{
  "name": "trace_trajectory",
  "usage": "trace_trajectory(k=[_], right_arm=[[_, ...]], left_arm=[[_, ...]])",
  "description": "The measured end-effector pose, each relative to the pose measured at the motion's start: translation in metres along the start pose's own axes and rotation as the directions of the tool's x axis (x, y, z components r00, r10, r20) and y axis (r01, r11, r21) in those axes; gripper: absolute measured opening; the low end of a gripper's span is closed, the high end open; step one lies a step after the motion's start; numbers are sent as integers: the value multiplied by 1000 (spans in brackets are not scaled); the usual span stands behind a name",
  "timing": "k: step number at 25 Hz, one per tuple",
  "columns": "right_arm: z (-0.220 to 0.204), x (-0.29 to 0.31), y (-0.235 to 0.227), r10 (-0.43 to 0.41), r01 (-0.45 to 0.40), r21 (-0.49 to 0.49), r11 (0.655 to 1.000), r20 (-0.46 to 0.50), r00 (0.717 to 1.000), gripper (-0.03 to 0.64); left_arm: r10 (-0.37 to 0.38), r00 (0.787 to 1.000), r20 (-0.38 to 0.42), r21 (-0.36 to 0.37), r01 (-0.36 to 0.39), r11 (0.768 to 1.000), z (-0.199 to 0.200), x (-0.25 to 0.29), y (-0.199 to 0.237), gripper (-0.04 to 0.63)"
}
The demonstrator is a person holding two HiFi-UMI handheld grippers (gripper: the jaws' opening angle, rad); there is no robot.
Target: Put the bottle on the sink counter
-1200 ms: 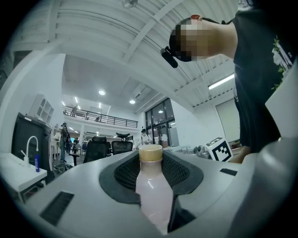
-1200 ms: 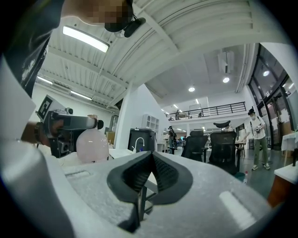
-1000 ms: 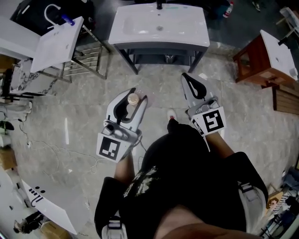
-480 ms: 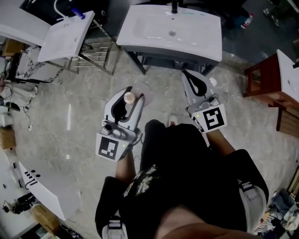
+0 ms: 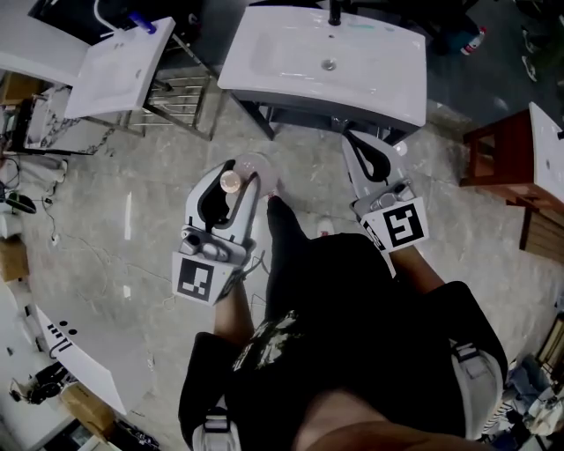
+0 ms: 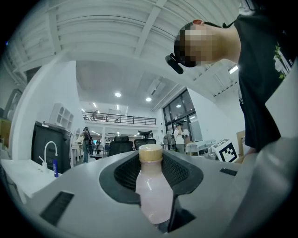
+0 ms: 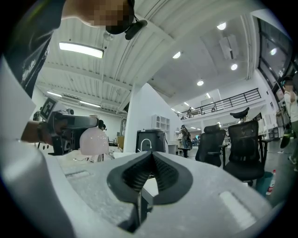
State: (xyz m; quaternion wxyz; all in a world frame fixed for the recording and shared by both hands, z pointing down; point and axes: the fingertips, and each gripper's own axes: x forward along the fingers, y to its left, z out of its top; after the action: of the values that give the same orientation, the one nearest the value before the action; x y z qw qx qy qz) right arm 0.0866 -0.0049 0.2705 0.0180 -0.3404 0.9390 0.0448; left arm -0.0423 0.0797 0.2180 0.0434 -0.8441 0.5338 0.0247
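Left tongs (image 5: 236, 176): clamped on the pale pink translucent plastic bottle (image 6: 152, 190) with a tan cap. Pads grip both sides of the body, and the bottle is upright, cap up.
Right tongs (image 5: 357, 150): shut, pads meeting at the tip, nothing between them. They're level and just beside the left pair, to its right.
From my head view, the bottle hangs over the grey marble-pattern floor (image 5: 132, 229), in front of the white rectangular sink table (image 5: 388, 88) on its dark frame. It isn't on the table and isn't touching it.
The right tongs' tip sits close to the table's front edge, below it in the picture.
The table top is bare white, with a basin, a drain and a black tap (image 5: 335, 13) at the back.
Off to my left is a second white sink top (image 5: 115, 66) on a metal rack, and to my right a red-brown wooden stand (image 5: 498, 150).
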Motion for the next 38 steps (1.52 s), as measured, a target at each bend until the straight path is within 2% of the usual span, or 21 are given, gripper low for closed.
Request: trace_trajectory(k=[6, 18, 23, 33, 38], right_arm=[[-6, 44, -8, -28, 27, -24, 999, -26, 999, -5], [10, 146, -17, -125, 124, -36, 992, -31, 992, -5], [9, 201, -2, -135, 134, -29, 991, -22, 991, -5], [-20, 281, 29, -175, 175, -31, 984, -27, 984, -5], [-31, 295, 23, -218, 219, -1, 976, -75, 973, -5]], left_arm=[[-13, 1000, 6, -12, 13, 1000, -6, 24, 56, 149], [-134, 991, -1, 5, 134, 991, 1, 71, 158, 149], [-164, 986, -12, 9, 164, 986, -1, 73, 209, 149], [-223, 975, -11, 7, 223, 975, -31, 75, 300, 149], [-238, 971, -26, -20, 238, 971, -47, 98, 326, 149]])
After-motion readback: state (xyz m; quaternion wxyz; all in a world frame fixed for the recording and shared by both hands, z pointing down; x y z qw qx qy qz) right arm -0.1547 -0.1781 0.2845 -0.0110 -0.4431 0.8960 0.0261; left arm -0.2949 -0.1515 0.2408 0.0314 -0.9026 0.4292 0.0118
